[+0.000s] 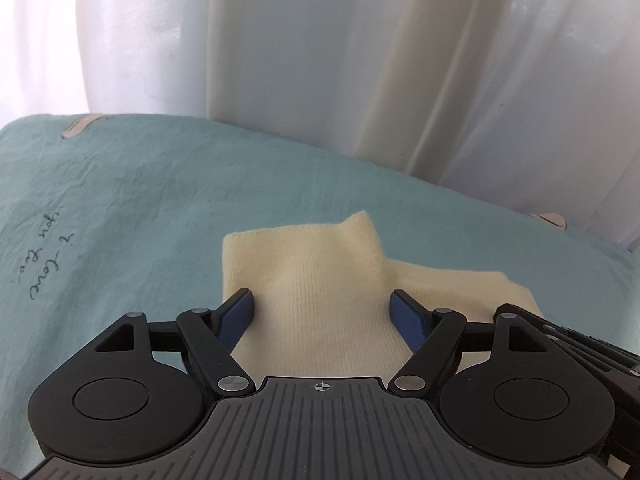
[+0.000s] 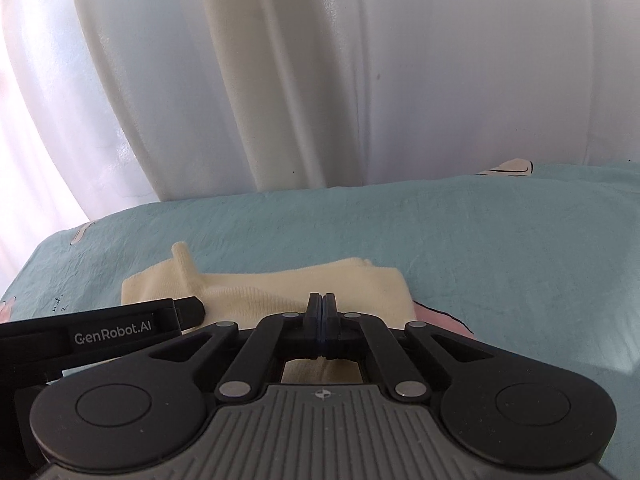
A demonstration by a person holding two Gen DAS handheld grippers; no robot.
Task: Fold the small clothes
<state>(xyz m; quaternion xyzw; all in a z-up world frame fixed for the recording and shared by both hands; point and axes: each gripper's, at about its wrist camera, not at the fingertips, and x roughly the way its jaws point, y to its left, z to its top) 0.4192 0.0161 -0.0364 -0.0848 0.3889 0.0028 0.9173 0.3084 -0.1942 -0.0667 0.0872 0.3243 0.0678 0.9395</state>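
A small cream knitted garment [image 1: 316, 280] lies on the teal bed sheet [image 1: 140, 200]. My left gripper [image 1: 322, 300] is open, its blue-padded fingers [image 1: 238, 312] on either side of the garment's near part. In the right wrist view the same garment [image 2: 288, 288] lies flat with one corner sticking up at the left. My right gripper [image 2: 320, 300] has its jaws pressed together over the garment's near edge; whether cloth is pinched between them I cannot tell. The left gripper's black body [image 2: 100, 328] shows at the left of that view.
White curtains [image 1: 360, 60] hang behind the bed. The sheet has handwriting print [image 1: 44, 264] at the left and pink cartoon prints [image 2: 440, 320]. The right gripper's body [image 1: 580, 344] sits close to the left one.
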